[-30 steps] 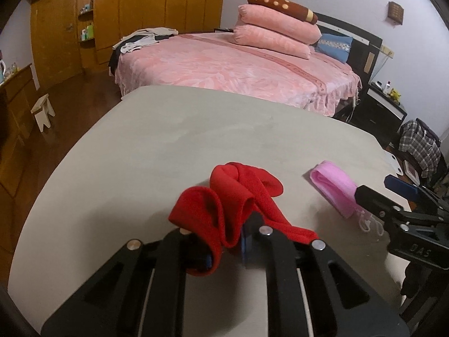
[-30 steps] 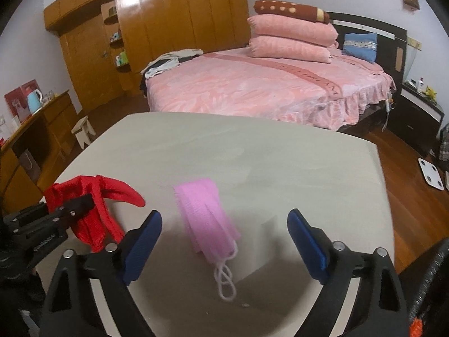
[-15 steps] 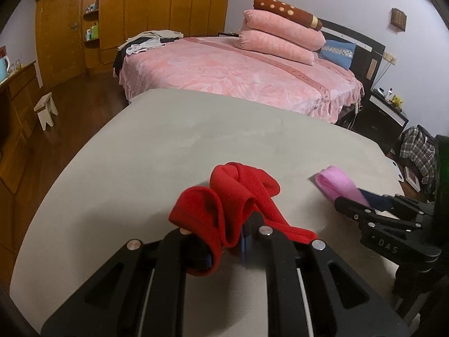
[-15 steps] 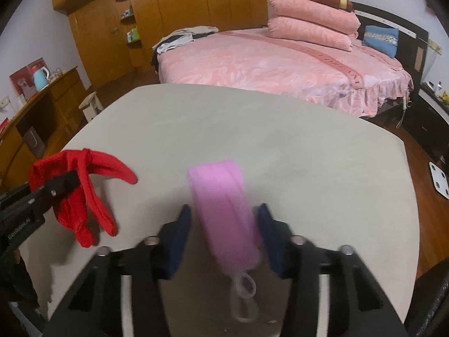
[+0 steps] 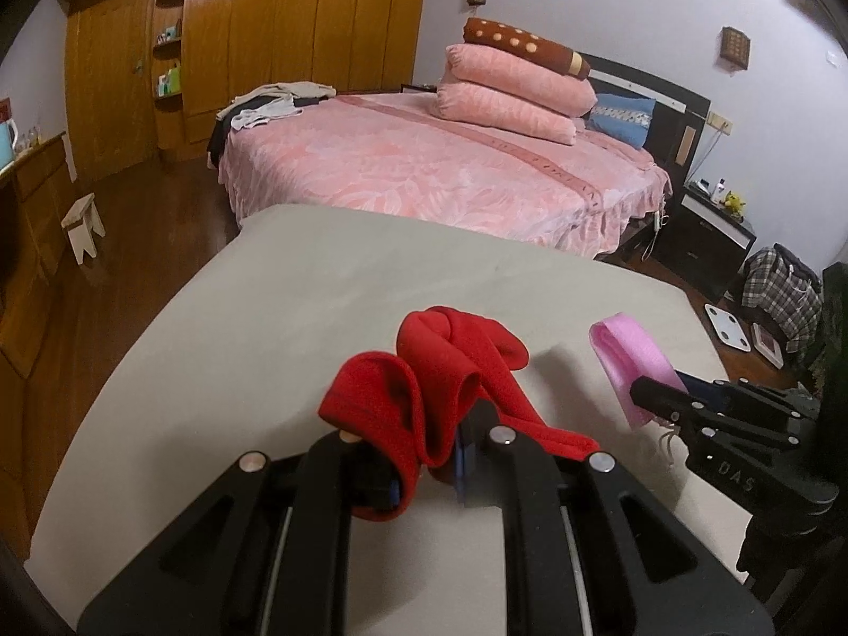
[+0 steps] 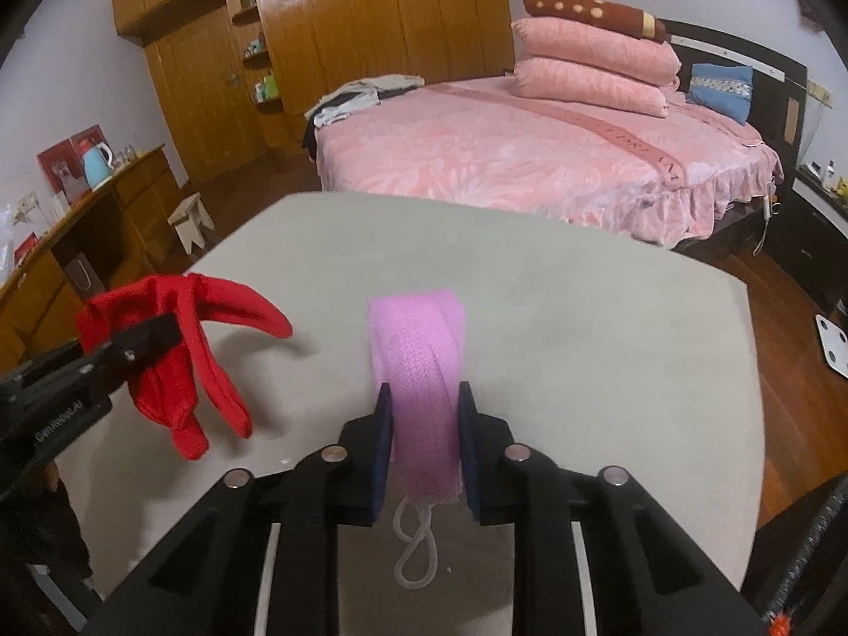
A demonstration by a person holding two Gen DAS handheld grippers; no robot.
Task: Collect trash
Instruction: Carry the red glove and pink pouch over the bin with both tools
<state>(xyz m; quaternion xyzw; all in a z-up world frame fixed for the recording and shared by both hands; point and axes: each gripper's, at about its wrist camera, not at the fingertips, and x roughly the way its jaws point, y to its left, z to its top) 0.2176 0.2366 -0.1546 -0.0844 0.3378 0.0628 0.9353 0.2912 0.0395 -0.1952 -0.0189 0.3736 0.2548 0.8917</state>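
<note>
Red cloth [image 5: 445, 371] in left hand-held gripper [image 5: 424, 469], pink mask [image 6: 418, 365] in closing right hand-held gripper [image 6: 424, 440]

Pink bed [image 5: 424, 180] (pillows [image 5: 509, 90] stacked), perhaps kettle [image 6: 98, 161]

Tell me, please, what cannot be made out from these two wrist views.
- Left wrist view: the left gripper pads, wrapped by the red cloth.
- Right wrist view: the pink mask lower end, covered by the closing right gripper pads.
- Both views: any trash bin, outside the frame.
- Both views: items on the nightstand, too small.
</note>
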